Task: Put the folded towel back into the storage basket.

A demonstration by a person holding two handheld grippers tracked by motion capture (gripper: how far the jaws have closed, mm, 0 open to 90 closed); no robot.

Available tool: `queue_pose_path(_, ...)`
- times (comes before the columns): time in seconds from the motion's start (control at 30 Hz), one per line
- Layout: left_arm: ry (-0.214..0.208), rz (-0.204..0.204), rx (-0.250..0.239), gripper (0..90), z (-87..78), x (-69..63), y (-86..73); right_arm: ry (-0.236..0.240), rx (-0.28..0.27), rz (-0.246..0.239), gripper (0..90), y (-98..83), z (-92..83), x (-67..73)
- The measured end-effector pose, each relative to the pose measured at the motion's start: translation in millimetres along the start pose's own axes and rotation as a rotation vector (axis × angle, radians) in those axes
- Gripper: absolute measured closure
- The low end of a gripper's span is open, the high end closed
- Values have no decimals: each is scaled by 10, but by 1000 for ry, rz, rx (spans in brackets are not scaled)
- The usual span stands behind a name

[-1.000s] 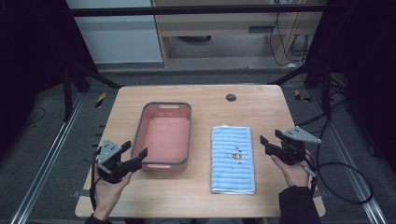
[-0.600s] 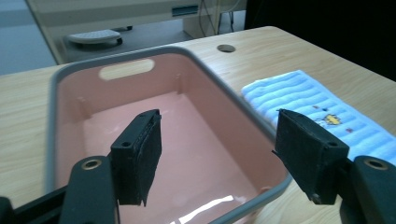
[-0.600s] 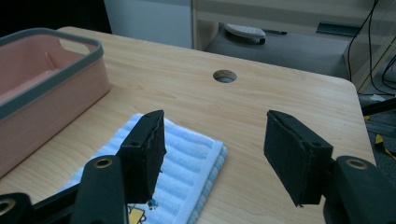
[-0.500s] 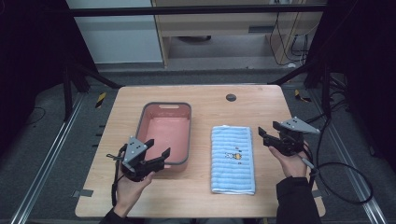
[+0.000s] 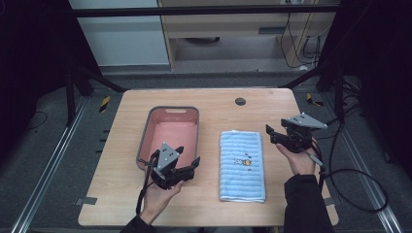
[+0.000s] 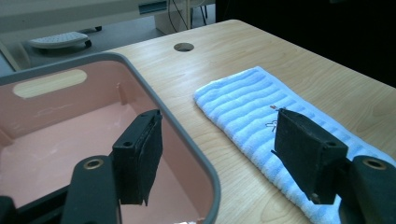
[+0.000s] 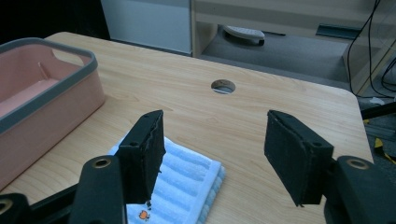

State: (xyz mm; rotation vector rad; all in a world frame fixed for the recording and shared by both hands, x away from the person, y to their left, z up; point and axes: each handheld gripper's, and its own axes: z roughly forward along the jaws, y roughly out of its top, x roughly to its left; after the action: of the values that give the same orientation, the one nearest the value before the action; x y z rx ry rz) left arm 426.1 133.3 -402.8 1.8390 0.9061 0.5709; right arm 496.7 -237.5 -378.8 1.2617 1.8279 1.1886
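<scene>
A folded light-blue striped towel [image 5: 242, 165] with a small printed figure lies on the wooden table [image 5: 121, 194], right of a pink basin with a grey rim [image 5: 194, 112]. My left gripper [image 5: 189, 156] hovers at the basin's near right corner, open and holding nothing. In the left gripper view its jaws [image 6: 219, 149] straddle the basin rim [image 6: 154, 100] and the towel's edge [image 6: 252, 107]. My right gripper [image 5: 271, 135] is held just right of the towel's far end, also open and holding nothing. In the right gripper view its jaws [image 7: 215, 158] frame the towel's corner [image 7: 182, 186].
A round cable hole [image 5: 240, 101] sits near the table's far edge. The basin holds nothing. A black cable [image 5: 359, 179] trails off the table's right side. Dark frame legs and a floor rail surround the table.
My left gripper has travelled right along the front of the table, from left of the basin to its near right corner. The right gripper has shifted slightly away from me, toward the towel's far end.
</scene>
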Motion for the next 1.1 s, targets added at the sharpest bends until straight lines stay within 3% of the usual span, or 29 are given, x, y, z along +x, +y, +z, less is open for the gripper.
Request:
queue_pose_path(0.57, -37, 23, 42, 368, 308, -309, -96, -4, 51, -19, 397, -70, 283, -29)
queue_pose_path(0.67, -38, 47, 58, 374, 365, -377, -126, -5, 65, -16, 399, -105, 330, -30)
queue_pose_path(1.1, -70, 57, 124, 416, 575, -566, -277, -4, 119, -18, 418, -240, 513, -46)
